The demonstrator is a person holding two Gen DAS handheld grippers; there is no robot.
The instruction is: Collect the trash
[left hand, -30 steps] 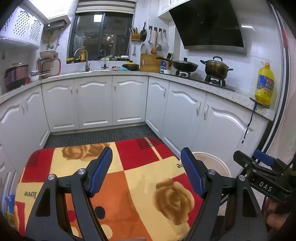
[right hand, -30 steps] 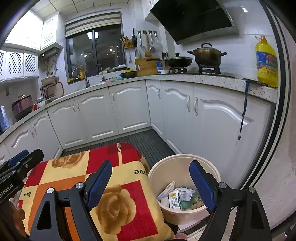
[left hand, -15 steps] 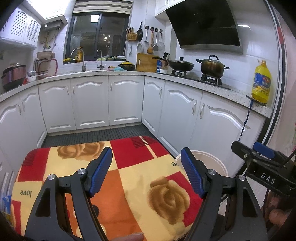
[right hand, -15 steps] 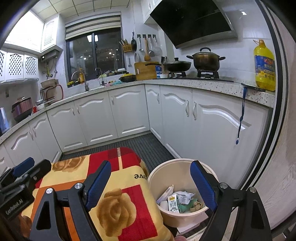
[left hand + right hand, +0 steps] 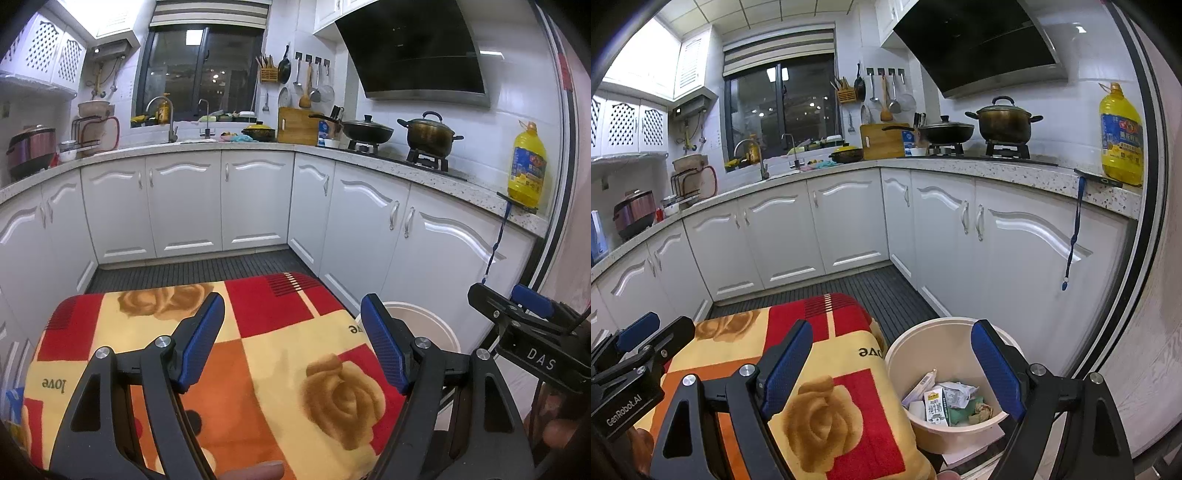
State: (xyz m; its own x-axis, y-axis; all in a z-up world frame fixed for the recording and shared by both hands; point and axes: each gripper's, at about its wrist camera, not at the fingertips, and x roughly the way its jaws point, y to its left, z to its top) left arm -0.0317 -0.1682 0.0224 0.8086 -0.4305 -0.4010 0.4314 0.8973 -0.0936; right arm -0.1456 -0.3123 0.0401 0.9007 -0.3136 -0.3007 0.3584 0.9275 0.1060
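Note:
A cream trash bin (image 5: 960, 326) stands on the floor to the right of a low table covered with a rose-patterned blanket (image 5: 827, 369). In the bin lie a milk carton (image 5: 936, 406) and crumpled wrappers (image 5: 960, 393). My right gripper (image 5: 892, 332) hovers open above the blanket's edge and the bin, with nothing between its blue pads. My left gripper (image 5: 291, 310) hangs open over the blanket (image 5: 288, 350), also holding nothing. Only the bin's rim (image 5: 417, 314) shows in the left wrist view, behind the right finger. No loose trash shows on the blanket.
White cabinets (image 5: 849, 229) run along the back and right, close behind the bin. A dark ribbed mat (image 5: 192, 269) covers the floor beyond the table. Pots (image 5: 430, 134) and a yellow oil bottle (image 5: 526, 166) stand on the counter. A fingertip (image 5: 255, 470) shows at the lower edge.
Both views have only drifted slightly. The grippers hang where they were, and the trash in the bin has not moved.

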